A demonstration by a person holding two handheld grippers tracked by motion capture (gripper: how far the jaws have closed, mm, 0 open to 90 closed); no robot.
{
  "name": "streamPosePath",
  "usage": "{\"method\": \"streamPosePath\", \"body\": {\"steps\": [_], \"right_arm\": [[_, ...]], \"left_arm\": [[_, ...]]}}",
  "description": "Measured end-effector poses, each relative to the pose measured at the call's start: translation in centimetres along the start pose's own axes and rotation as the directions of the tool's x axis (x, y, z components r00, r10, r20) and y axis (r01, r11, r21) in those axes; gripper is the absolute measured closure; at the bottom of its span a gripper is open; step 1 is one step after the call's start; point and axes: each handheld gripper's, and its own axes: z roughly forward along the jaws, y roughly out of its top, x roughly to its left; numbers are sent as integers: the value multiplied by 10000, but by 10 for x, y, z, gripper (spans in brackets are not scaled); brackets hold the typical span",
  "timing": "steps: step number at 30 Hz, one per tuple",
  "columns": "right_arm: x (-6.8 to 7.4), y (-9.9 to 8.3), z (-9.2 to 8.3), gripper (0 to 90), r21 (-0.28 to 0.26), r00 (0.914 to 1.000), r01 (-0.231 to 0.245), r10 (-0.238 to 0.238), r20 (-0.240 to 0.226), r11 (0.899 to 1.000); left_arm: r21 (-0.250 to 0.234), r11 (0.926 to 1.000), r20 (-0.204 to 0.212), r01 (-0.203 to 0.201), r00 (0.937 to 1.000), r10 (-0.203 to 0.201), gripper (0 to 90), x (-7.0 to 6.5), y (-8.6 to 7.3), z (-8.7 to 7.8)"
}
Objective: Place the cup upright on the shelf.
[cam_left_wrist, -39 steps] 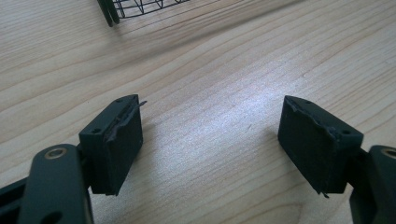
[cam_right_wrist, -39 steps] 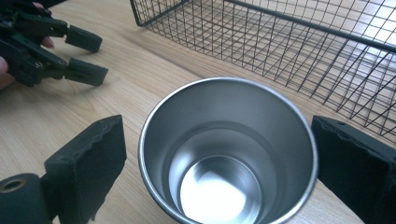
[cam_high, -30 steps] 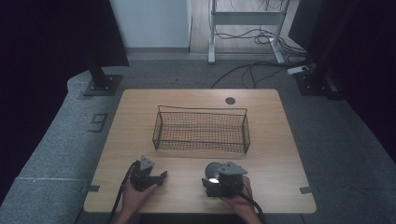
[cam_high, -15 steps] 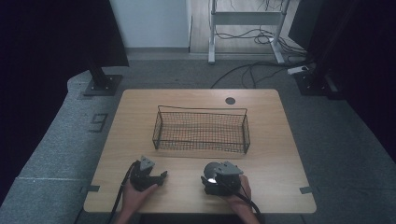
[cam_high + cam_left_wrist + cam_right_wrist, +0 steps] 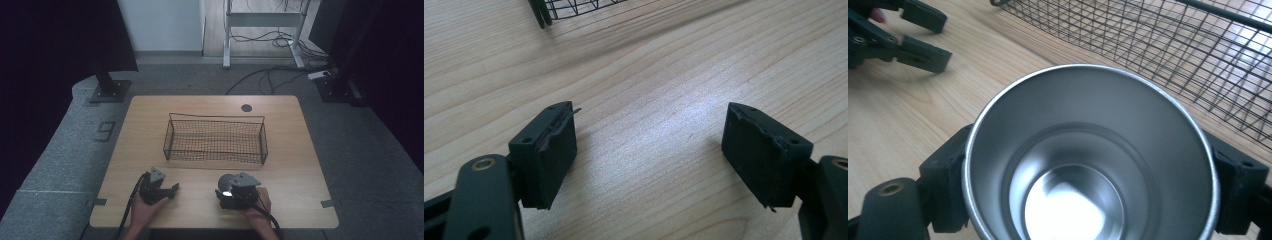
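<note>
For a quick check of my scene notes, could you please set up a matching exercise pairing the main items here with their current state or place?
Things:
1. left hand-held gripper
2. right hand-held gripper
3. metal cup
4. wire basket

States or places:
A. stands in the middle of the table, nothing inside
B. jaws wide apart over bare wood
C. empty, mouth facing the camera
D. jaws closed on either side of a round wall

Pairs: 1-B, 2-D, 3-C, 4-A
</note>
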Motion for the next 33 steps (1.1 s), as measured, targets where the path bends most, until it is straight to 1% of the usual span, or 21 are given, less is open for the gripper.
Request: {"method": "streamPosePath", "body": {"steps": [2,3,4,14,16,17,19,22,26,30,33], "right_arm": [[-2,1,-2,134,-182,9997,-59,55,-236,9998],[-2,1,-2,134,-182,9997,-59,55,-236,9998],[-4,2,-5,134,-311,9995,-168,159,-283,9994],[-5,7,-15,134,-565,9993,-164,144,-359,9983],[-5,10,-18,134,-655,9988,-121,89,-490,9978],[-4,12,-20,134,-795,9981,-91,41,-622,9968],[-4,15,-21,134,-839,9976,-95,37,-686,9964],[-4,18,-22,134,-864,9980,-62,8,-631,9962],[-6,24,-25,134,-990,9981,-202,143,-598,9949],[-7,30,-27,134,-973,9986,-116,65,-525,9952],[-9,36,-30,134,-1077,9989,-164,116,-451,9940]], "left_arm": [[-3,10000,-2,0,10000,0,220,0,0,0],[-3,10000,-2,0,10000,0,220,0,0,0],[-4,10000,-4,0,10000,0,220,0,0,0],[-3,10000,-2,-1,10000,1,220,0,0,0],[-4,10000,-4,1,10000,-1,220,0,0,0],[-5,10000,-4,0,10000,0,220,0,0,0],[-3,10000,-2,0,10000,0,220,0,0,0],[-4,10000,-3,1,10000,-1,220,0,0,0],[-15,10000,-2,13,10000,-13,220,0,0,0],[-19,10000,0,17,10000,-17,220,0,0,0],[4,10000,-2,-8,10000,8,220,0,0,0]]}}
